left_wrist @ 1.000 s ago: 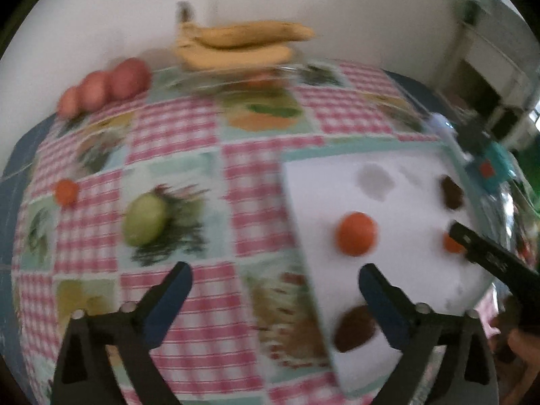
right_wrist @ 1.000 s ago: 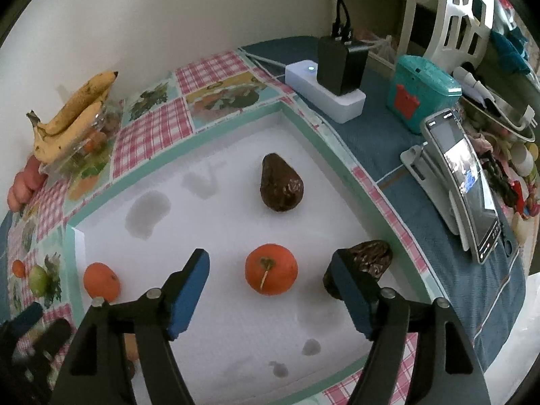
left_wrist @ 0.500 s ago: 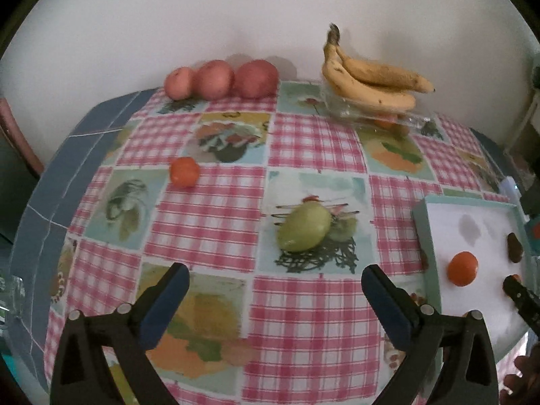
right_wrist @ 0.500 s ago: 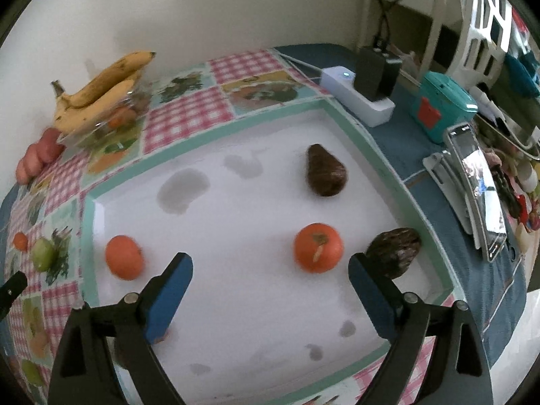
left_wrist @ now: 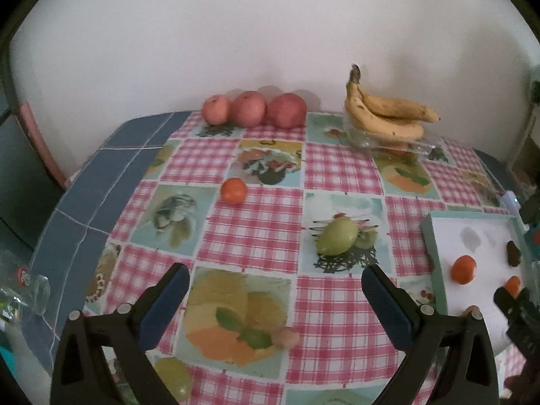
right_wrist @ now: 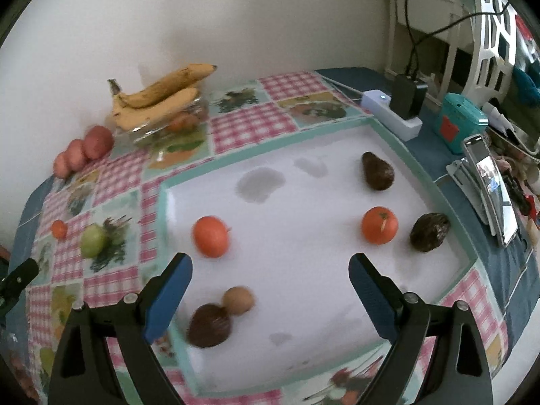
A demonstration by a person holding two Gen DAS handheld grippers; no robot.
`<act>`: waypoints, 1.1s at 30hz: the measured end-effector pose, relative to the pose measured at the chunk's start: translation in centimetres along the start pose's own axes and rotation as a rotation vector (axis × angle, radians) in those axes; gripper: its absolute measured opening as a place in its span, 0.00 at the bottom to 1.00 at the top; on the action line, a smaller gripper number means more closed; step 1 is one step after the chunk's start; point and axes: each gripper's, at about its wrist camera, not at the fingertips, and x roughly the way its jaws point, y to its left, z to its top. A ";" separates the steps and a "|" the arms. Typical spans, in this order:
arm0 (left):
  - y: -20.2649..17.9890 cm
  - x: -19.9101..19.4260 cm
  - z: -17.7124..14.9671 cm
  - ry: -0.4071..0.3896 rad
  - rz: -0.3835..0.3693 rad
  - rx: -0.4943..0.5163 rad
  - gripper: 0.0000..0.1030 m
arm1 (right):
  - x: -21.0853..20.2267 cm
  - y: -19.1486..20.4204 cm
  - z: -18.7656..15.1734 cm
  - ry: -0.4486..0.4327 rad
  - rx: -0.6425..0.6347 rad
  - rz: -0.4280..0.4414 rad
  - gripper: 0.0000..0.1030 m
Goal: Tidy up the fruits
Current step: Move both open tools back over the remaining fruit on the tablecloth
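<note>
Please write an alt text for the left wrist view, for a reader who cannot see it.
The open, empty left hand-held gripper hovers over a checked fruit-print tablecloth, facing a green fruit and a small orange fruit. Three red fruits and bananas sit by the wall; a white tray lies right.

We see a pink-and-white checked tablecloth (left_wrist: 270,216) with pale teal fruit-print squares. On it, left of the white, teal-rimmed tray (right_wrist: 303,379), lie a green fruit (left_wrist: 336,240) and a small orange one (left_wrist: 233,190). Behind them are three red apples (left_wrist: 254,108) and brown-speckled yellow bananas (left_wrist: 388,116).
</note>
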 end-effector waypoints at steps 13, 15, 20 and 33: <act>6.8 1.3 -0.8 0.136 0.112 -0.109 1.00 | 0.1 5.5 -2.2 0.074 -0.098 0.047 0.91; 8.0 1.4 -0.8 0.125 0.120 -0.135 1.00 | 0.3 6.2 -2.3 0.086 -0.112 0.056 0.91; 10.7 0.6 -1.0 0.053 0.200 -0.135 1.00 | 0.9 8.3 -2.8 0.116 -0.145 0.084 0.91; 16.4 0.1 -1.7 0.004 0.136 -0.333 1.00 | 2.4 13.2 -4.0 0.178 -0.234 0.148 0.91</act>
